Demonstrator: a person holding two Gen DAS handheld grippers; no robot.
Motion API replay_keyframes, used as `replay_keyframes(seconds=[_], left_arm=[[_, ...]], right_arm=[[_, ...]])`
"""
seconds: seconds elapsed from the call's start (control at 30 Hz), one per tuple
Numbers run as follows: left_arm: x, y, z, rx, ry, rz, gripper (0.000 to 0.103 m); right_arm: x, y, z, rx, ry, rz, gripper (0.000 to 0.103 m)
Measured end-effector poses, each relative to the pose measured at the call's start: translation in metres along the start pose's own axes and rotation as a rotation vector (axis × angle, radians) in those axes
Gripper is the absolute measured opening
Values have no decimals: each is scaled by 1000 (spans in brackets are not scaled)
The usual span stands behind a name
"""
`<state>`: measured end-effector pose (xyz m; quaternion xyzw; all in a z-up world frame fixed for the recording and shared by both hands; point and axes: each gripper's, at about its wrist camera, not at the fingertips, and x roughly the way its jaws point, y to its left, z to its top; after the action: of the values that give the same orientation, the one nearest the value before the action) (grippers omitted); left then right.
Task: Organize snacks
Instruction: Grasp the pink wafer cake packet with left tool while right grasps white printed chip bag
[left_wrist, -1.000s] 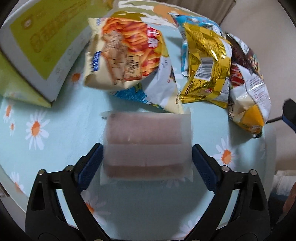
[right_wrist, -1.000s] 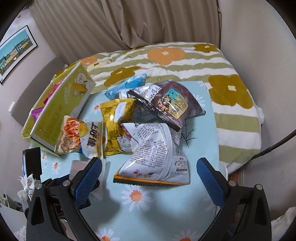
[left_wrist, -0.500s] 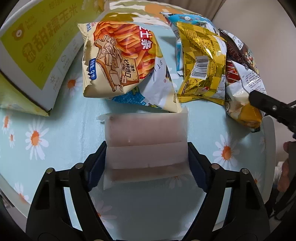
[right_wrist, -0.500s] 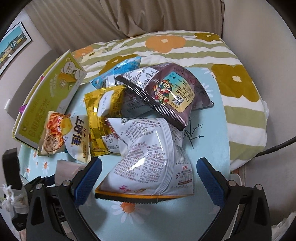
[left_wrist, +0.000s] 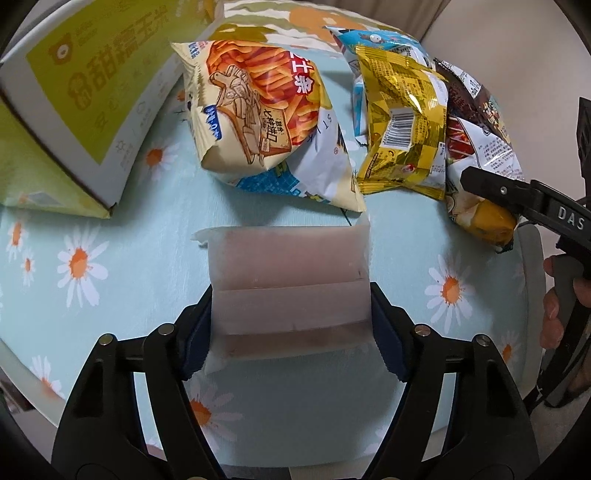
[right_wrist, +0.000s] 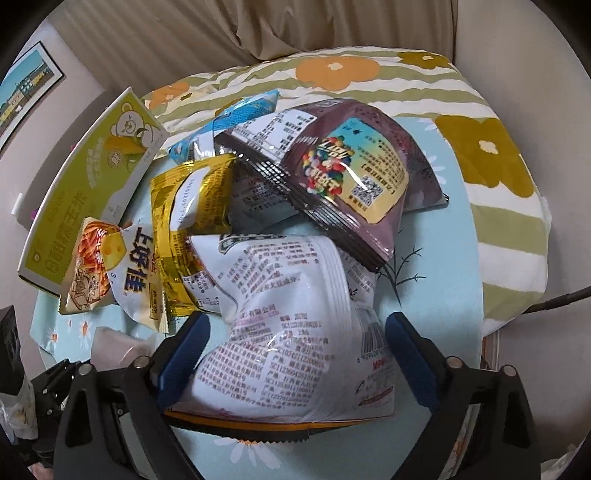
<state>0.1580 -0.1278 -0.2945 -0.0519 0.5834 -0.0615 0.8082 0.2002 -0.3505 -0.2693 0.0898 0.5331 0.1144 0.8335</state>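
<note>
A flat pale pink packet (left_wrist: 288, 258) in cloudy wrapping lies on the daisy-print tablecloth (left_wrist: 110, 229). My left gripper (left_wrist: 290, 310) points down over it. Its jaws are closing, and both blue pads touch the packet's short sides. My right gripper (right_wrist: 295, 332) straddles a puffy white bag with printed text (right_wrist: 295, 288). Its jaws are closing too, with the pads right at the bag's sides and not squeezing it. One of its black fingers (left_wrist: 509, 192) shows at the right of the left wrist view.
A fries bag (left_wrist: 258, 110), a gold bag (left_wrist: 402, 122), a brown candy bag (right_wrist: 351, 177) and a blue bag (right_wrist: 236, 118) are heaped behind. A yellow-green box (left_wrist: 74, 85) leans at the left. A flowered quilt (right_wrist: 480, 129) lies beyond the table. A hand (left_wrist: 554, 306) holds the right gripper.
The left jaws have narrowed onto the pink packet. The right gripper has sunk toward the white bag, its jaws have started to narrow, and it has come into the left wrist view.
</note>
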Motion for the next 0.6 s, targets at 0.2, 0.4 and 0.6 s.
replay_keyframes(seconds=[0.2, 0.4, 0.6], left_arm=[[-14, 2, -14, -15, -16, -13, 72], [-42, 4, -25, -20, -51, -24, 72], [-82, 6, -32, -31, -107, -38, 71]], right_arm=[[-7, 4, -4, -24, -18, 5, 73], [-20, 11, -14, -25, -42, 15, 65], [-49, 25, -25, -54, -83, 28, 64]])
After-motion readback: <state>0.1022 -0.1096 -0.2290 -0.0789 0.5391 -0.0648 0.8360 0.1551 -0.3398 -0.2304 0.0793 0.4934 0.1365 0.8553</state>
